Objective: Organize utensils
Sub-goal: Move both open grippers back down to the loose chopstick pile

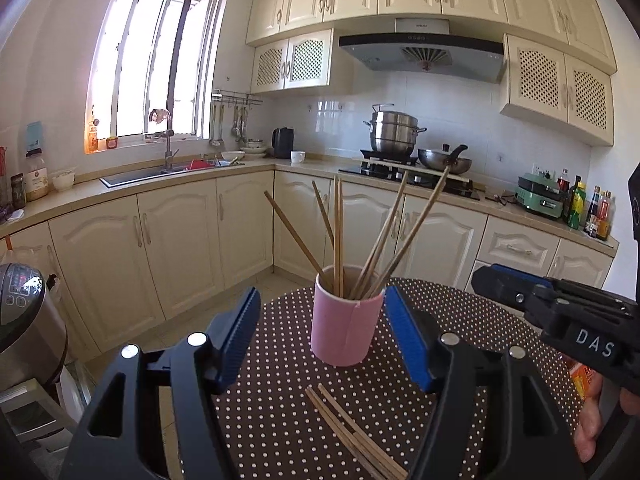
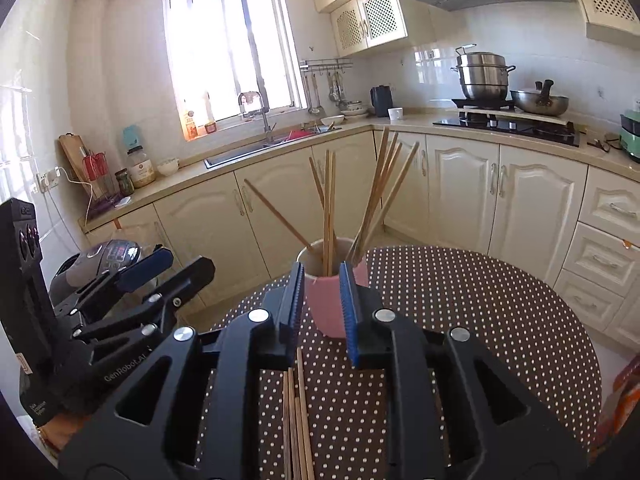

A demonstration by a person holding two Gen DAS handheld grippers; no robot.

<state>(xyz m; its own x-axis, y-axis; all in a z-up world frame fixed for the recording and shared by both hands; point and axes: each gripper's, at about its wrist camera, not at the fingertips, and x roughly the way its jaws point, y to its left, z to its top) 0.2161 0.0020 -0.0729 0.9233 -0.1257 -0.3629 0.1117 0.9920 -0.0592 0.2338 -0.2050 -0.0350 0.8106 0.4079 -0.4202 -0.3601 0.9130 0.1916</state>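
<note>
Pink cup (image 1: 344, 322) of chopsticks near bench's far edge; loose chopsticks (image 2: 298, 420) at near edge. Left gripper (image 1: 324, 336) jaws wide, right gripper (image 2: 320, 312) jaws slightly parted, both empty. Could topple cup if nudged

Chopsticks (image 1: 352, 236) in cup (image 1: 344, 328) on table (image 1: 460, 320); loose chopsticks (image 1: 352, 436) before cup.

White letters "DAS" stand on the right gripper (image 1: 486, 280) — and "GenRobot.AI" runs along the left gripper (image 2: 160, 264) body.
</note>
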